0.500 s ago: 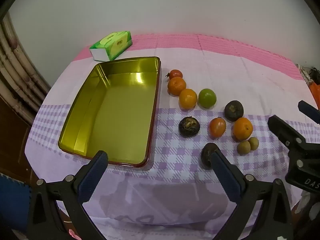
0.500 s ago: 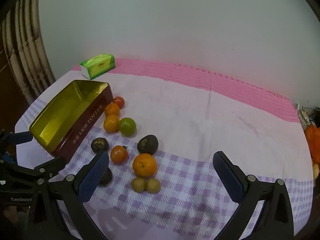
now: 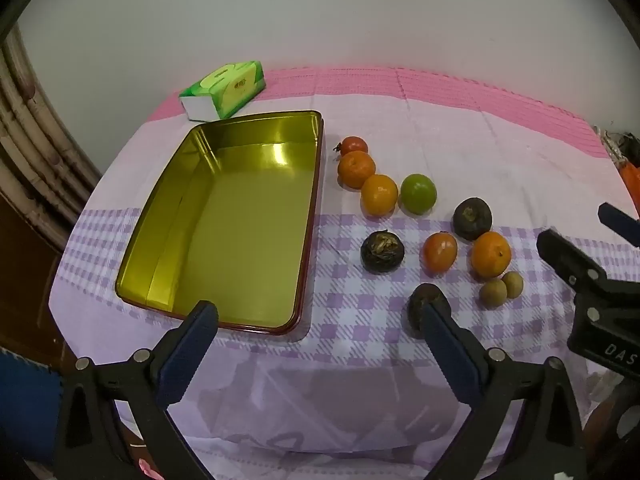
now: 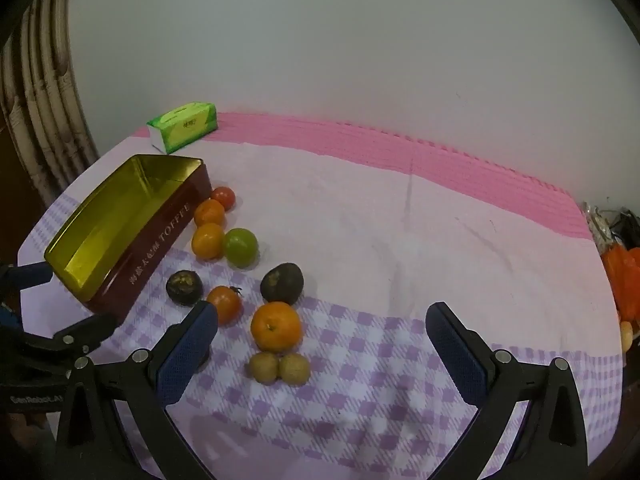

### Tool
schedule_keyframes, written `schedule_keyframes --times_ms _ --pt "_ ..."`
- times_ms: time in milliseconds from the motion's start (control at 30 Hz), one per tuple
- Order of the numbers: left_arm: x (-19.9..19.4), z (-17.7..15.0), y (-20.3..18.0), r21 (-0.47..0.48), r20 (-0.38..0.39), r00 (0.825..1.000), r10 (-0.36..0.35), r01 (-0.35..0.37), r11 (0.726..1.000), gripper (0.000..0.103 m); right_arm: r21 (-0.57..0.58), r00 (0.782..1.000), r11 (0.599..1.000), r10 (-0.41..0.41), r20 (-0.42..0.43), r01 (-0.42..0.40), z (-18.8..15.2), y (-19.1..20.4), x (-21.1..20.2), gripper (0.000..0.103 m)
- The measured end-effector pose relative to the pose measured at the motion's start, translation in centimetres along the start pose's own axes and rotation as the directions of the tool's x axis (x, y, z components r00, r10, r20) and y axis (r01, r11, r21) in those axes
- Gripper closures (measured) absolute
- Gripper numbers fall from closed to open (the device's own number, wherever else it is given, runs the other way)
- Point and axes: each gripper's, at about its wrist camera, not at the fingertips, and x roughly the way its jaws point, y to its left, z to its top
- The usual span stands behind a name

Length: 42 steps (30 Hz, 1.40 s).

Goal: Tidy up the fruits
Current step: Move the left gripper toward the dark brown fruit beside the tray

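An empty gold tin tray (image 3: 192, 200) (image 4: 120, 208) lies on the left of the table. To its right lie loose fruits: a small tomato (image 3: 354, 145), three oranges, the nearest (image 3: 490, 254) (image 4: 276, 326), a green lime (image 3: 418, 193) (image 4: 240, 247), dark round fruits (image 3: 382, 251) (image 4: 282, 283), another tomato (image 3: 440, 252) and two small longans (image 3: 502, 289) (image 4: 280, 367). My left gripper (image 3: 320, 320) is open and empty above the near table edge. My right gripper (image 4: 322, 320) is open and empty, hovering near the oranges and longans.
A green tissue pack (image 3: 224, 88) (image 4: 184, 125) lies at the back left by the wall. The checked cloth (image 3: 320, 400) hangs over the near edge. Orange items (image 4: 624, 280) sit at the far right edge.
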Motion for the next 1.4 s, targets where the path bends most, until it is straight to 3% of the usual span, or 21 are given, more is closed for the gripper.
schedule_keyframes --times_ms 467,733,1400 --pt "0.7 -0.2 0.0 0.005 0.001 1.0 0.003 -0.003 1.0 0.003 0.008 0.997 1.0 -0.029 -0.066 0.03 -0.7 -0.7 1.4 0.0" --pt "0.7 -0.5 0.0 0.013 0.008 1.0 -0.005 0.005 1.0 0.003 -0.005 0.989 1.0 0.009 -0.146 -0.01 -0.8 -0.3 2.7 0.0" --pt "0.5 -0.9 -0.5 0.046 0.01 1.0 -0.016 0.015 0.999 0.003 0.011 0.991 1.0 0.001 -0.13 0.001 -0.7 -0.7 2.4 0.0"
